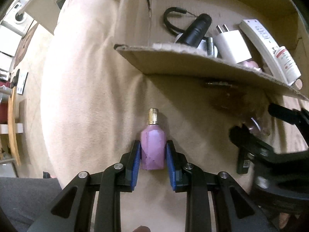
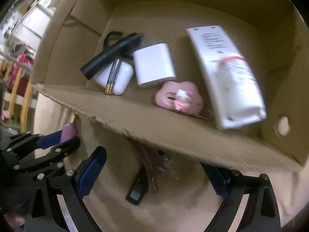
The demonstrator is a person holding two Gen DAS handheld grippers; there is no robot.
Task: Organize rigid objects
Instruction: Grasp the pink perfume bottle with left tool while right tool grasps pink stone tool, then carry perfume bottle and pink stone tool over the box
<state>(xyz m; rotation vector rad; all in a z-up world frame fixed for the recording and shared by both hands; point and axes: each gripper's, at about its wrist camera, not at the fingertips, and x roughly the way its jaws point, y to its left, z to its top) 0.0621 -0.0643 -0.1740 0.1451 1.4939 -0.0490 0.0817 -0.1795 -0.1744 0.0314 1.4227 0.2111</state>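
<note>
My left gripper (image 1: 153,150) is shut on a pink perfume bottle (image 1: 153,147) with a gold cap, just in front of a cardboard box (image 1: 173,63); bottle and gripper also show in the right wrist view (image 2: 67,132). My right gripper (image 2: 154,166) is open over a brown hair clip (image 2: 152,172) and a black tag (image 2: 136,191) on the beige cloth, under the box's near flap (image 2: 154,119). The right gripper shows in the left wrist view (image 1: 256,123). The box holds a black flashlight (image 2: 110,58), a white charger (image 2: 153,64), a white remote (image 2: 220,67) and a pink item (image 2: 179,98).
The box also holds a white earbud case (image 2: 120,77), a battery (image 2: 114,75) and a white bottle (image 1: 288,63). Beige cloth (image 1: 87,96) covers the surface. Wooden furniture (image 1: 13,127) and white appliances (image 1: 15,19) stand at the far left.
</note>
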